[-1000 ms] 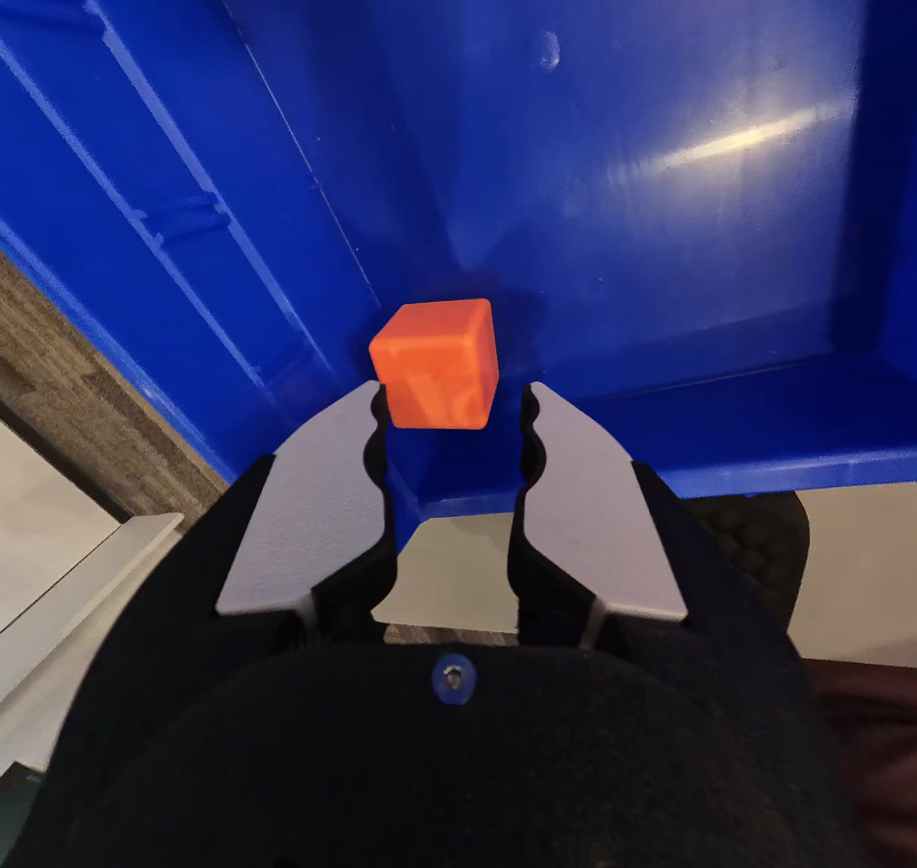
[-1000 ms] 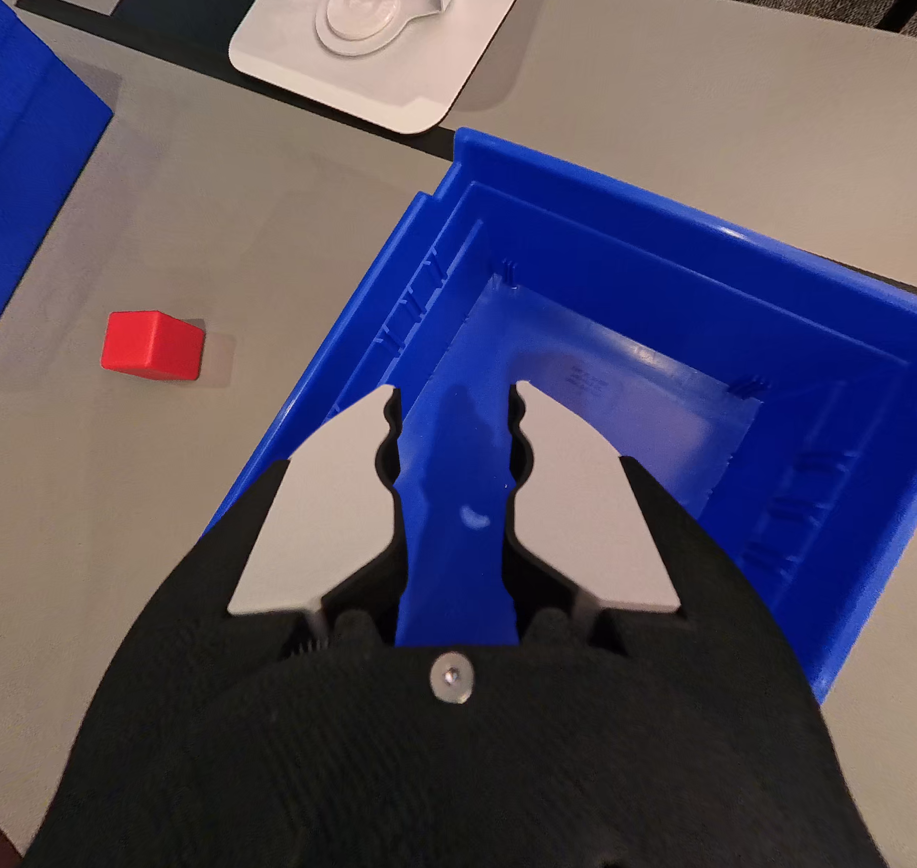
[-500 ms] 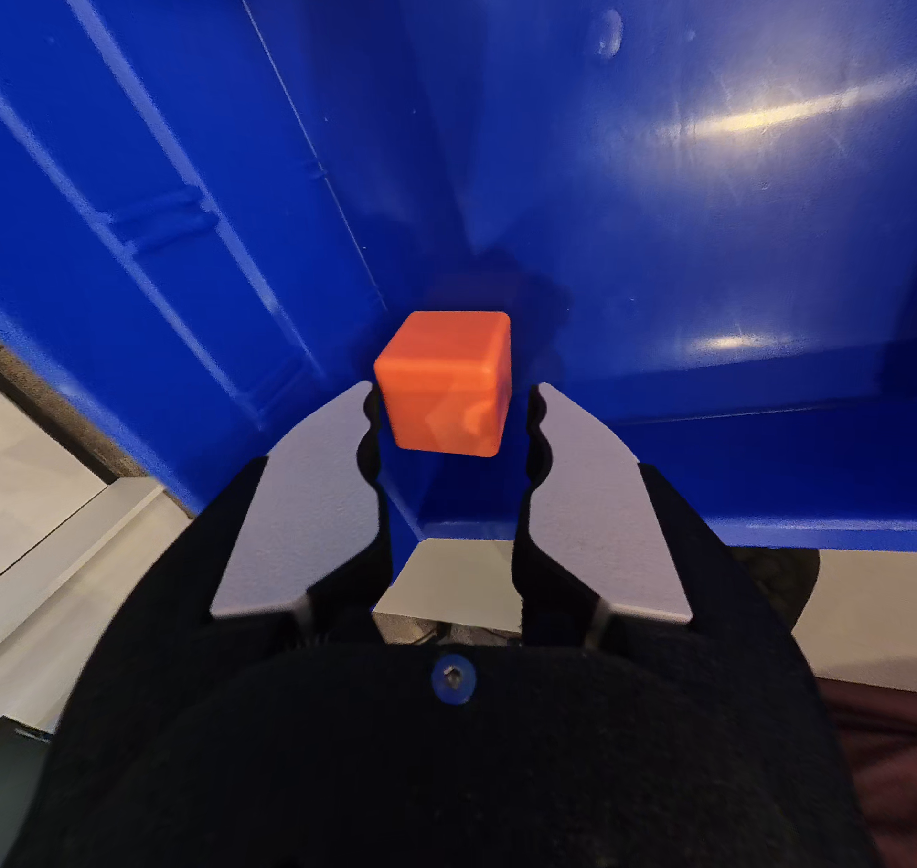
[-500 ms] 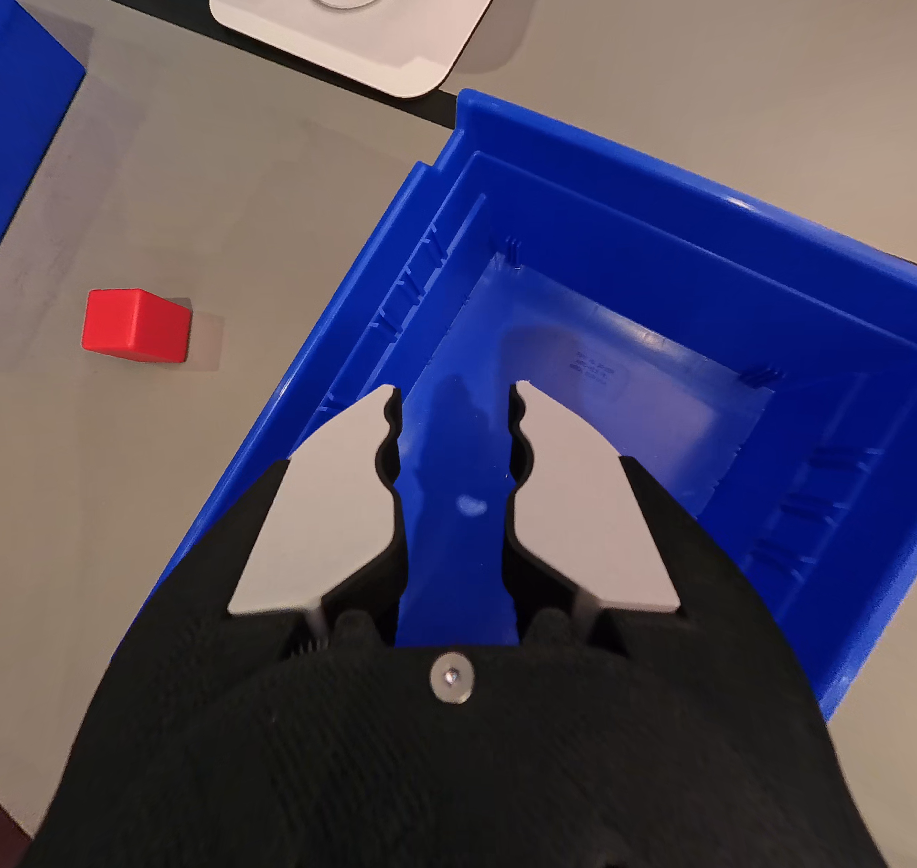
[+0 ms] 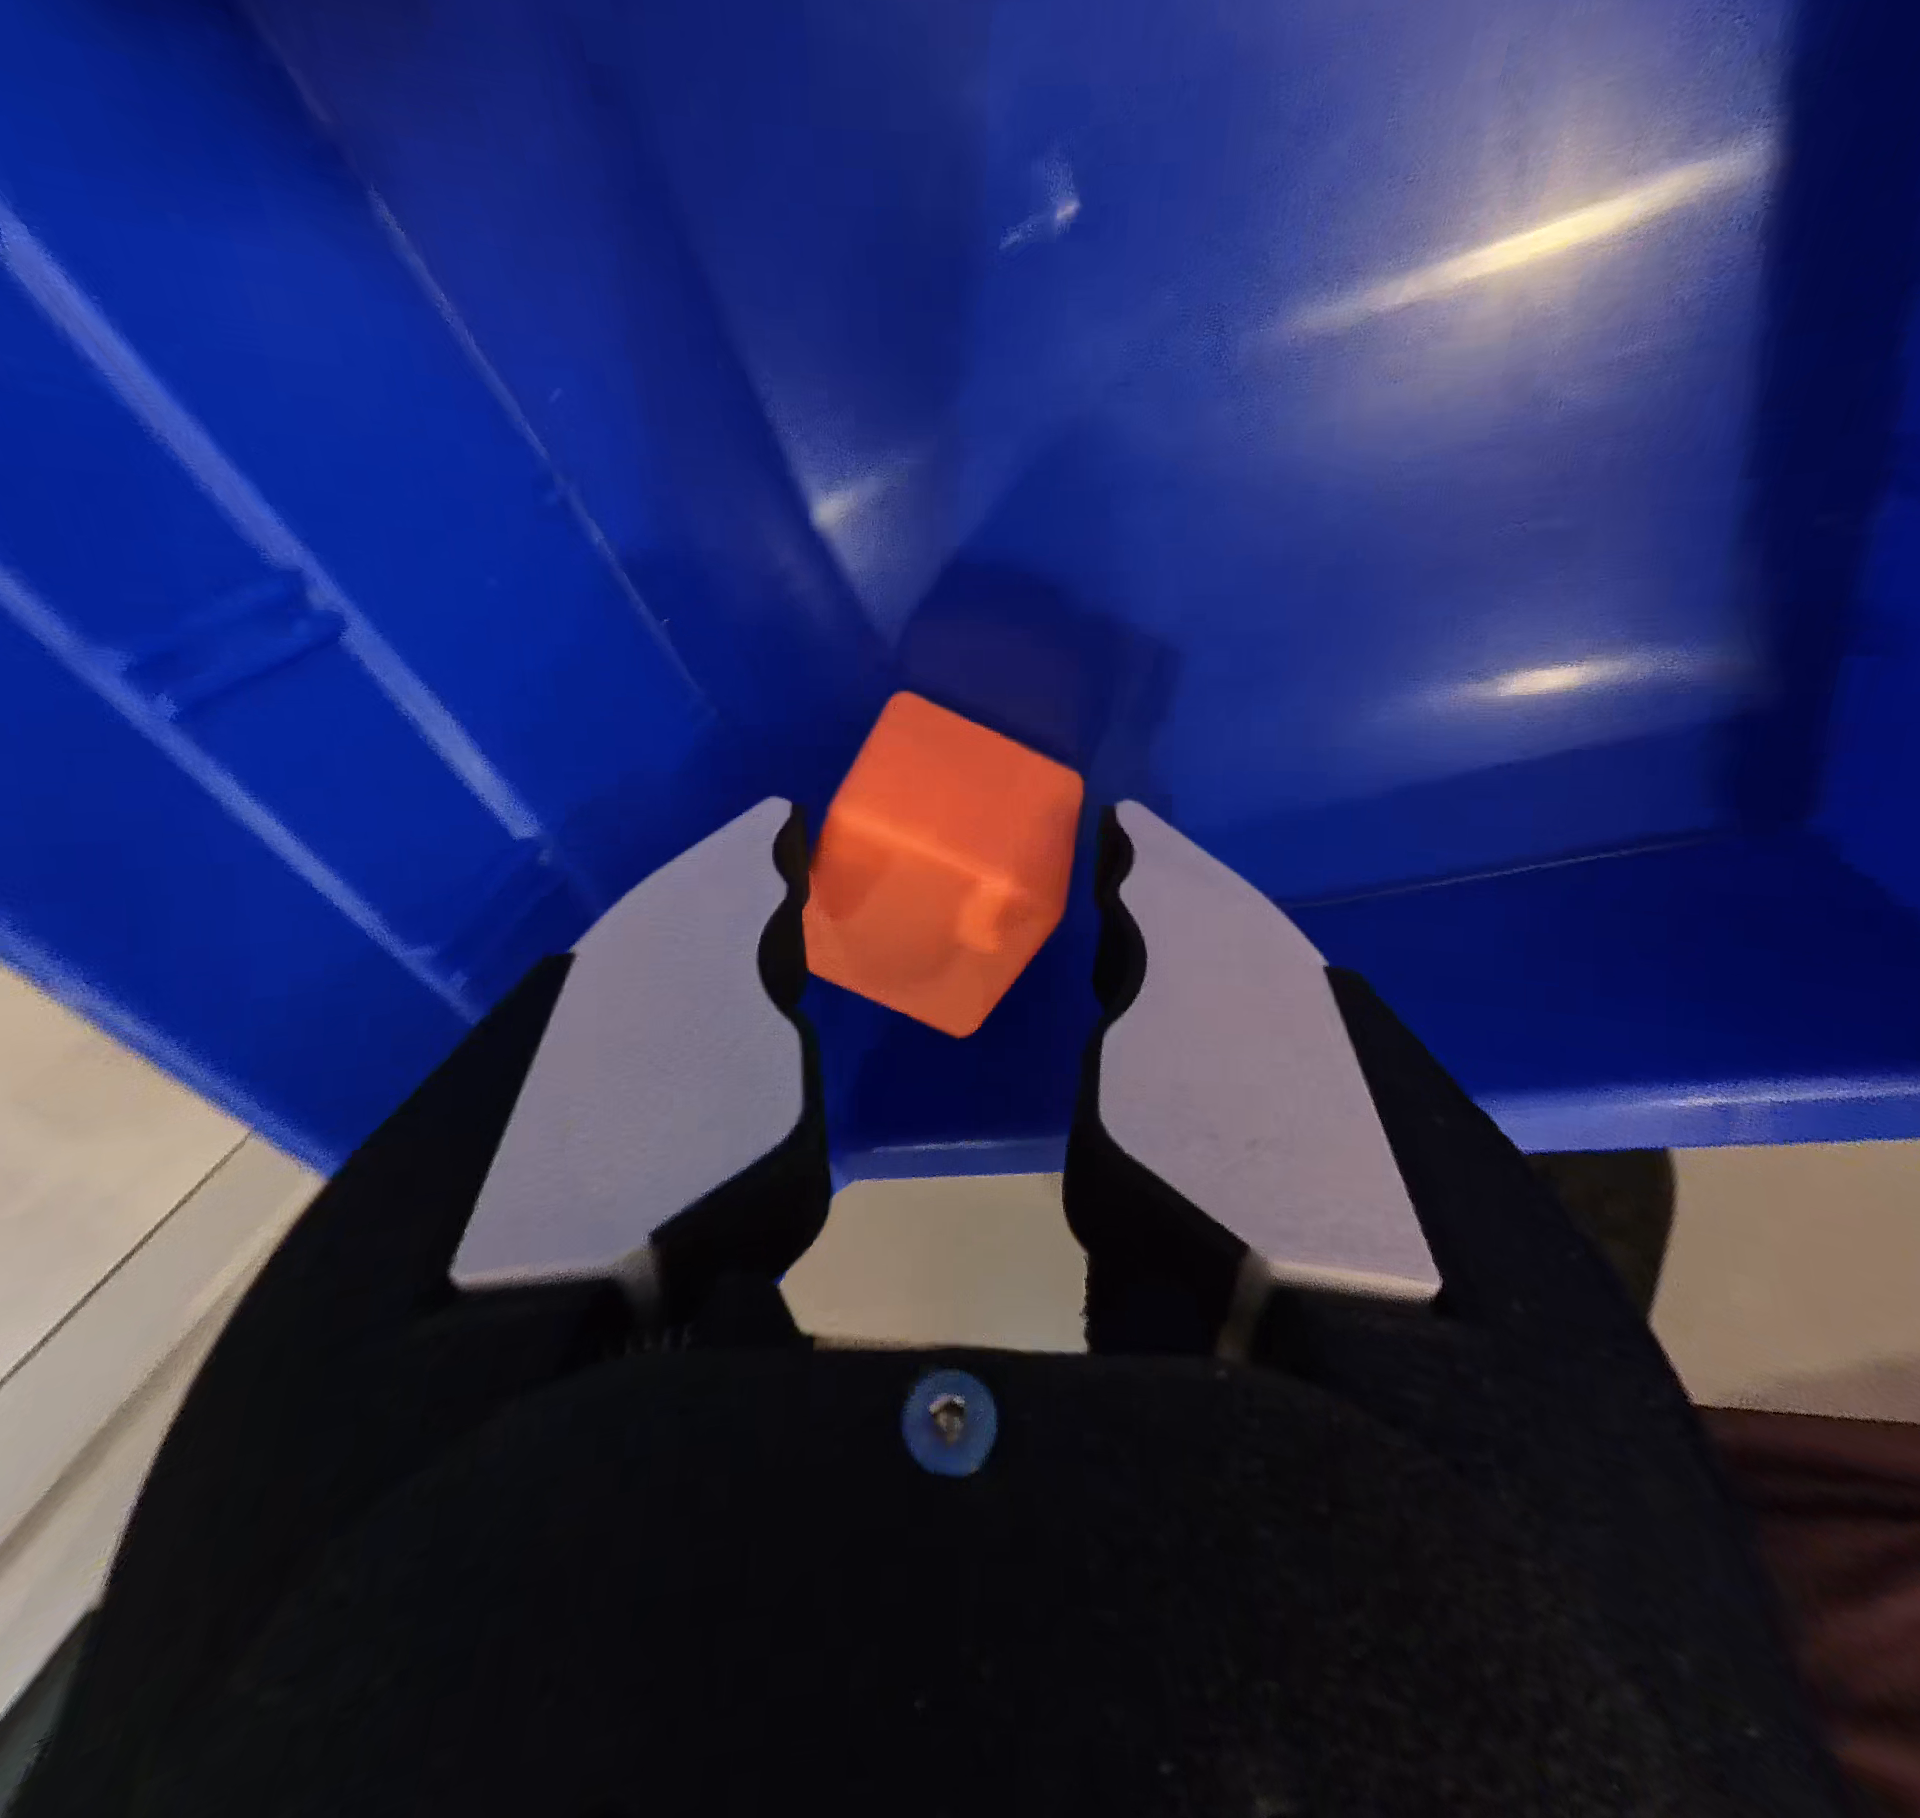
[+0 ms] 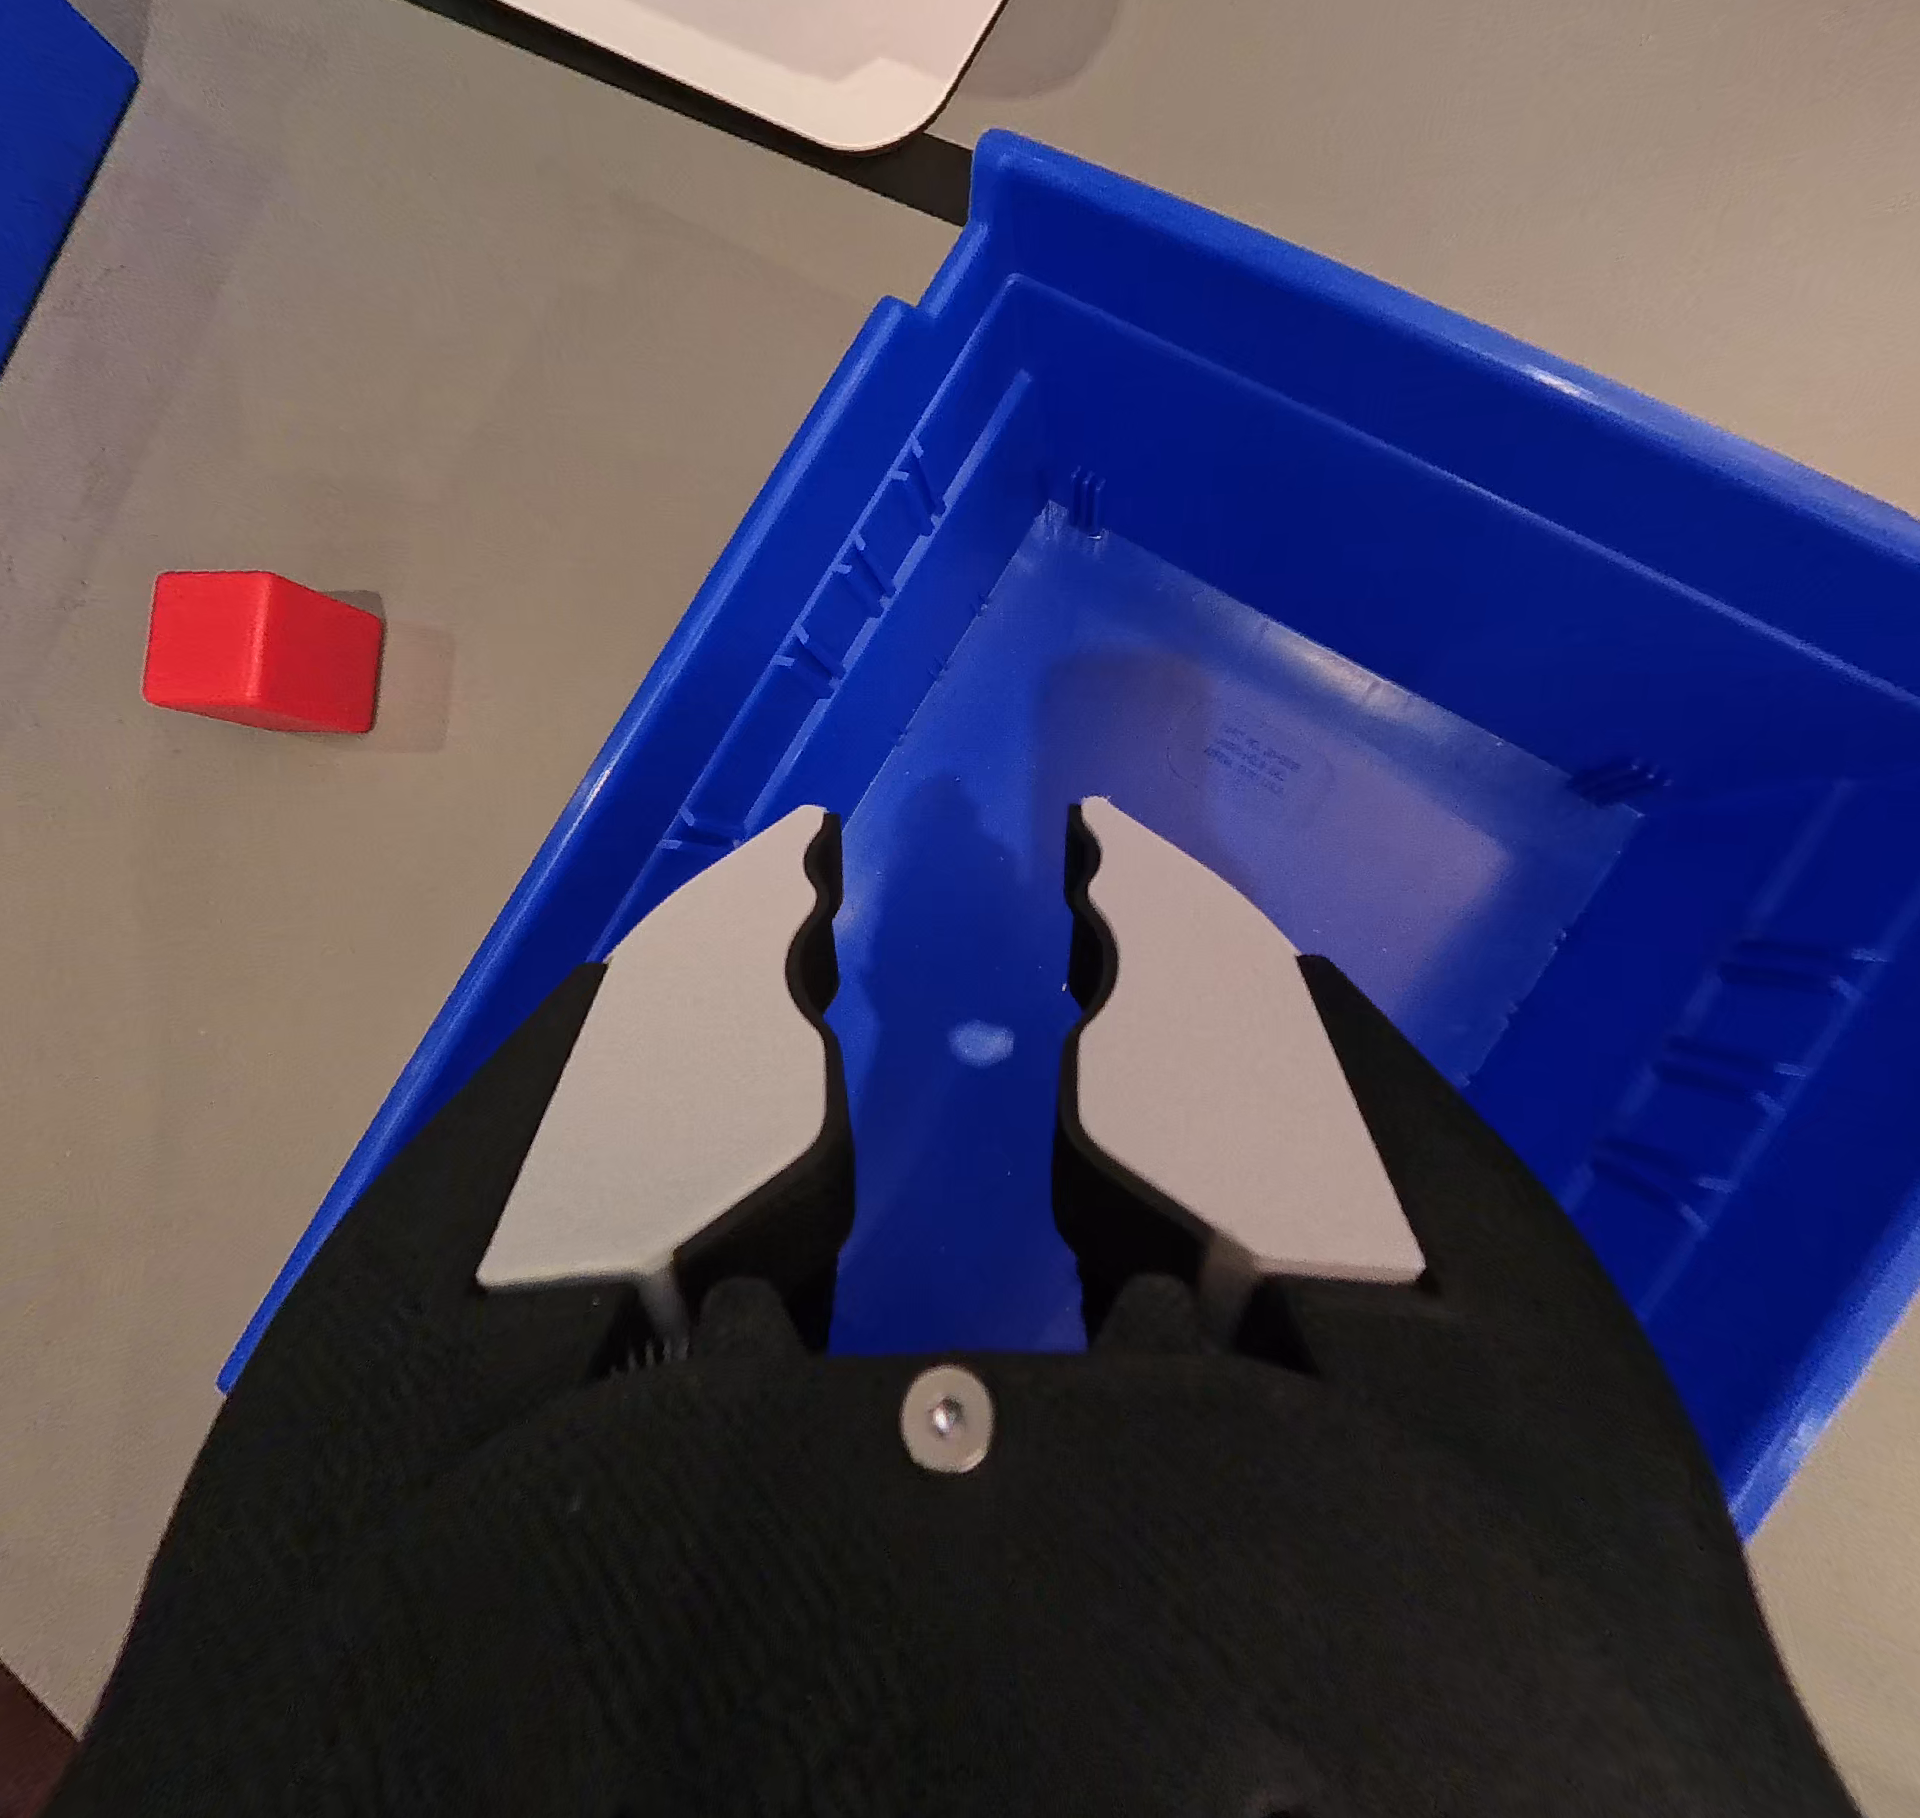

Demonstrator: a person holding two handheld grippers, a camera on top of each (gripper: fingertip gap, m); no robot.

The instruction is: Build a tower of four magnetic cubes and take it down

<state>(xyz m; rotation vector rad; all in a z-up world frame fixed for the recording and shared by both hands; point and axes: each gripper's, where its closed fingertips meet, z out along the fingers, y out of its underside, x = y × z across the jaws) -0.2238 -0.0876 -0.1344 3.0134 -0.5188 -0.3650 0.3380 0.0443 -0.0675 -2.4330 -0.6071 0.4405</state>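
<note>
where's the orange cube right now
In the left wrist view the orange cube sits tilted inside the blue bin, near a bottom corner, between the open left gripper's fingertips, nearer the left one.

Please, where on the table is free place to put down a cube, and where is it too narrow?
Bare grey table lies between the red cube, the white plate and the right blue bin. That bin's floor is bare too. Crowded: the other bin's corner, where the left tool flanks the orange cube.
</note>
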